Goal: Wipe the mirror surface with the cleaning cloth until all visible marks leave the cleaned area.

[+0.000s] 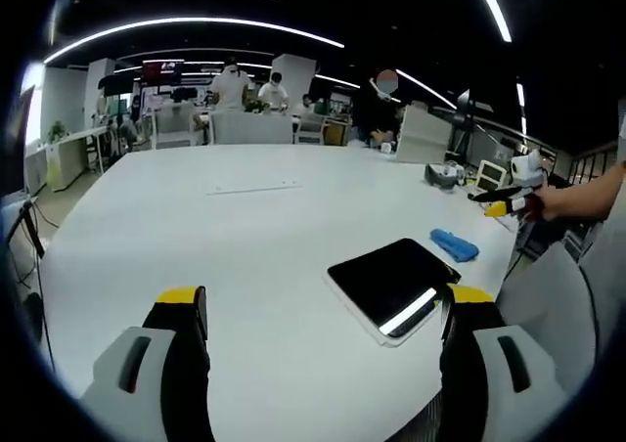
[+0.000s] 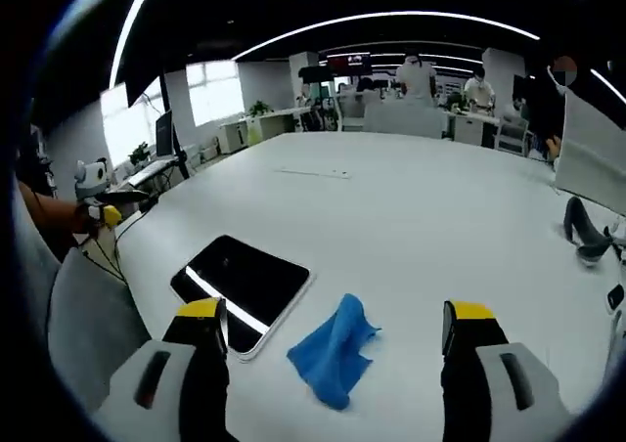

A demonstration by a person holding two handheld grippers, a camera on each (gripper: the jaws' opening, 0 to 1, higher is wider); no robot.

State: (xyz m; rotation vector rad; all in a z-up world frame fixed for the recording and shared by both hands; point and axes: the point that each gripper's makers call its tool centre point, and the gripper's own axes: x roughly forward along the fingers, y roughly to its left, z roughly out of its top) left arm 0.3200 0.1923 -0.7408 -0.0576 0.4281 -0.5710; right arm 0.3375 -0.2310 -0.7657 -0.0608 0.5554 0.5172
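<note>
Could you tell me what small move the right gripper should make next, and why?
Probably lower the right gripper onto the cloth and close: its fingers are open, the cloth lies loose between them, beside the mirror, ungrasped.

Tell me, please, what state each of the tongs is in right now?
Left tongs: open, holding nothing, above the white table near the mirror.
Right tongs: open, empty, hanging over the blue cloth.
</note>
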